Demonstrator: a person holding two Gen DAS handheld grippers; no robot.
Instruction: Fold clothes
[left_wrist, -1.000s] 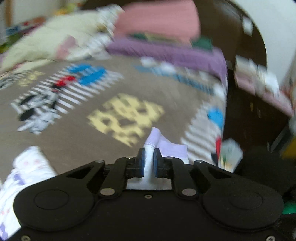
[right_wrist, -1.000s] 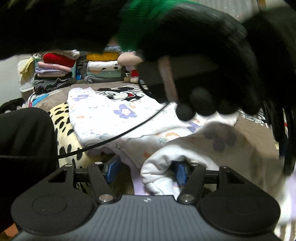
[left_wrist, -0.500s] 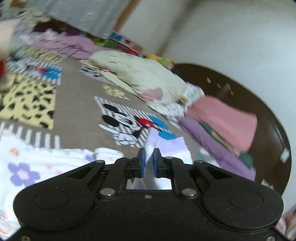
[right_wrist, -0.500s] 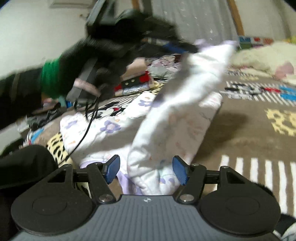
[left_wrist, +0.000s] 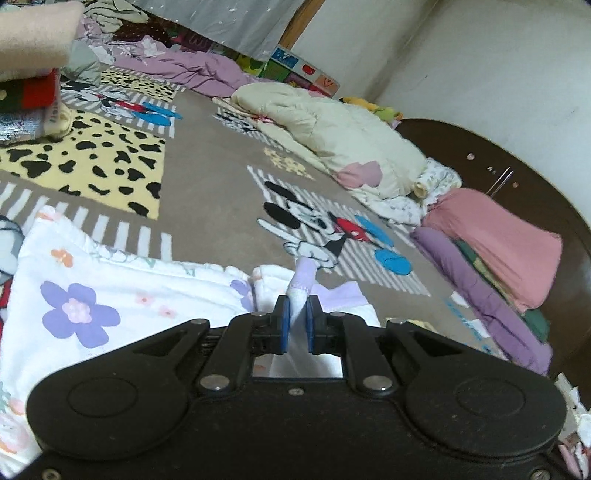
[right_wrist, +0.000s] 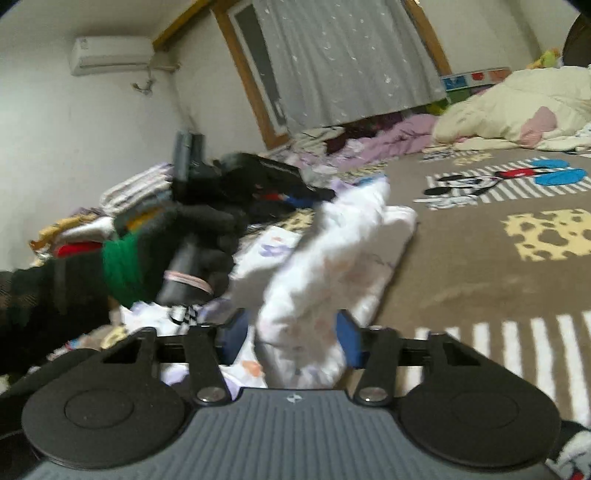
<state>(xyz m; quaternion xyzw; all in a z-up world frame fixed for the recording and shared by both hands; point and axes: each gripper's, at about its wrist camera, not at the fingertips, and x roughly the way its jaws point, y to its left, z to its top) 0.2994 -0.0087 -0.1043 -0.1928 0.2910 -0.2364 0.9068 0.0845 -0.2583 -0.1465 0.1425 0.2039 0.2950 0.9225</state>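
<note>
Two hand-held grippers are sharing one white floral garment (left_wrist: 122, 291) on the bed, and I am watching both ends of it. My left hand-held gripper (left_wrist: 295, 325) is pinching a thin fold of the fabric by its lilac trim, blue pads pressed together on the cloth, which is standing up between them. Most of the garment is lying flat on the brown cartoon-print bedspread (left_wrist: 207, 192) to the left of that grip, its purple flower print facing up. My right hand-held gripper (right_wrist: 291, 339) is closing its jaws around a bunched white roll of the same garment (right_wrist: 325, 273); the roll is sitting between the blue pads, and the right pad is just reaching the cloth while the left one is standing apart from it. From the right wrist view, the roll is stretching away and upward to the other gripper, carried by a hand in a black glove (right_wrist: 207, 225) with a green cuff. Beyond, a cream quilt (left_wrist: 332, 133) is lying heaped at the far edge of the bed.
</note>
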